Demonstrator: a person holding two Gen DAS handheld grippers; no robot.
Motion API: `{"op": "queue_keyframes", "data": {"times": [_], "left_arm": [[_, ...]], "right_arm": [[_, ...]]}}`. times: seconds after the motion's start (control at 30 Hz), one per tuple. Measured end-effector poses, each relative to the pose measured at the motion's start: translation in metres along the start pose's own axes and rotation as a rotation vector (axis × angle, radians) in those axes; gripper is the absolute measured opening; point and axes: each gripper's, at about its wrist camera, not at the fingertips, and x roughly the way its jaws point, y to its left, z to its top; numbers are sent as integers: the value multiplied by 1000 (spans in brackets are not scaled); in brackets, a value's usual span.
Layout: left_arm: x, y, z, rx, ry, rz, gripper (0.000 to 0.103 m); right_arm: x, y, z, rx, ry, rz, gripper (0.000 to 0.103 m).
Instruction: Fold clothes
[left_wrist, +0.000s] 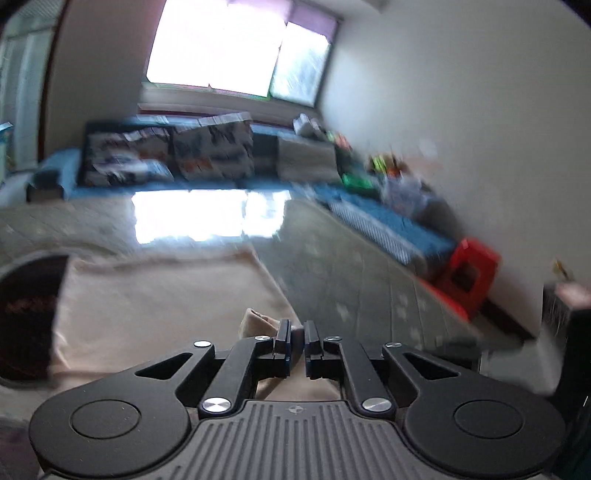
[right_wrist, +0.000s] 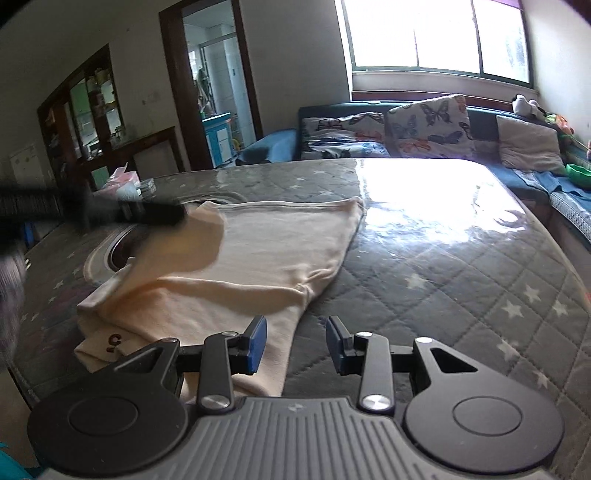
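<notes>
Cream garment (right_wrist: 266, 254) lies on quilted star-patterned table (right_wrist: 461, 280).

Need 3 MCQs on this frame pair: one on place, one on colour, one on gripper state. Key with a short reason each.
1. Where does the garment lie?
A. sofa B. quilted table cover C. floor
2. Its colour?
A. cream B. blue C. red
3. The left hand-held gripper is:
A. open, empty B. shut on the garment C. out of view

Key: 1 B, it is spread on the grey star-patterned table cover. 2 A, the cloth is pale cream. 3 B, cloth is pinched between its closed fingers, while the right hand-held gripper is open.
</notes>
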Motion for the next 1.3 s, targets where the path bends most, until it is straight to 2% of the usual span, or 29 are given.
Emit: {"op": "queue_keyframes", "data": {"times": [0.07,0.13,0.3,0.53,0.67,0.83,0.97,1.17,1.3], "left_arm": [[11,-6,-8,13,42,-22,12],[19,-6,-16,21,74,-28,21],[2,13,-21,15,79,-11,30],[-20,68,-21,-31,53,146,31],[-26,91,-28,-72,52,194,31],[-24,104,-29,-95,40,205,31],[-21,107,-27,-88,31,198,31],[-17,117,-29,-96,31,212,31],[-18,120,-29,-103,32,217,31]], "right_arm": [[-1,-1,-1,4,-2,-3,35],[-1,-3,0,8,-4,-4,35],[7,1,7,12,7,24,35],[33,21,19,-34,49,78,35],[48,28,21,-38,78,84,32],[65,35,20,-41,118,68,23],[64,39,20,-45,115,49,8],[50,50,34,-119,57,-1,7],[65,44,34,-101,97,-29,9]]}}
